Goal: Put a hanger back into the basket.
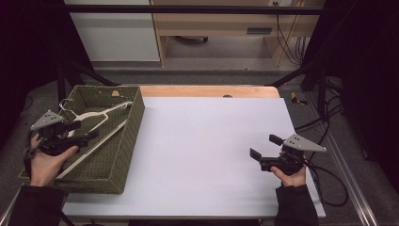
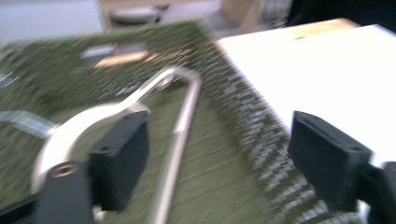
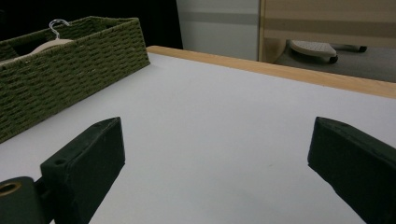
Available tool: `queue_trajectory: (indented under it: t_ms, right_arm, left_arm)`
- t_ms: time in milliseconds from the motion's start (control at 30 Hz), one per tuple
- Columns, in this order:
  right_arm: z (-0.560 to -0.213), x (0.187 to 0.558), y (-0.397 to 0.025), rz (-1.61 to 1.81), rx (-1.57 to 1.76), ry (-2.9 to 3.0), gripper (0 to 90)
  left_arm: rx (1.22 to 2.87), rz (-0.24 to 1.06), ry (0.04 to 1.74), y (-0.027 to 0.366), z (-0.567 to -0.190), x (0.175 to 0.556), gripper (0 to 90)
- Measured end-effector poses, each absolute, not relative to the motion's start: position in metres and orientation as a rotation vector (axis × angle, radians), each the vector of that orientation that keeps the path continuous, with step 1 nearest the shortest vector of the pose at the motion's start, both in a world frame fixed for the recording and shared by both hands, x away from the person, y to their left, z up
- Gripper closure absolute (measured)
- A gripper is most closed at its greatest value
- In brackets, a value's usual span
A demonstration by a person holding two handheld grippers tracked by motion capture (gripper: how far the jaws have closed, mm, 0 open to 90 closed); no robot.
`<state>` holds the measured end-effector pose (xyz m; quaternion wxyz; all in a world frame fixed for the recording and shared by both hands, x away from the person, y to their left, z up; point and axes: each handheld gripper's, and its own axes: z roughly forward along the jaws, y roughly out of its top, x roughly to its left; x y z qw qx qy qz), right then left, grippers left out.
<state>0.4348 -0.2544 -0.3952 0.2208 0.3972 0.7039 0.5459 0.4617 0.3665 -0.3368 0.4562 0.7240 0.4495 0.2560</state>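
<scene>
White table (image 1: 207, 155), wicker basket (image 1: 134, 127) at left edge. Inside, pale hanger (image 1: 94, 117), untouched. Above it, left gripper (image 1: 87, 131), jaws spread, gripping nothing. Right gripper (image 1: 266, 147) likewise spread, over bare table. Apparently early: nothing lifted yet.

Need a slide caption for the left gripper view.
Open left gripper poised over a cream clothes hanger lying inside the green woven basket.
</scene>
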Motion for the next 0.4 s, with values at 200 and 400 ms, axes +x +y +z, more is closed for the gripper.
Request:
queue_trajectory:
  t_ms: [200,400]
  right_arm:
    - [-0.394,0.433,-0.257,1.512,1.101,1.932,3.4]
    - [-0.392,0.432,-0.26,1.527,1.093,1.925,2.8]
  left_arm:
    - [1.761,0.581,0.958,0.326,-0.334,0.448,6.5]
    - [1.748,0.529,0.887,0.302,-0.34,0.439,3.6]
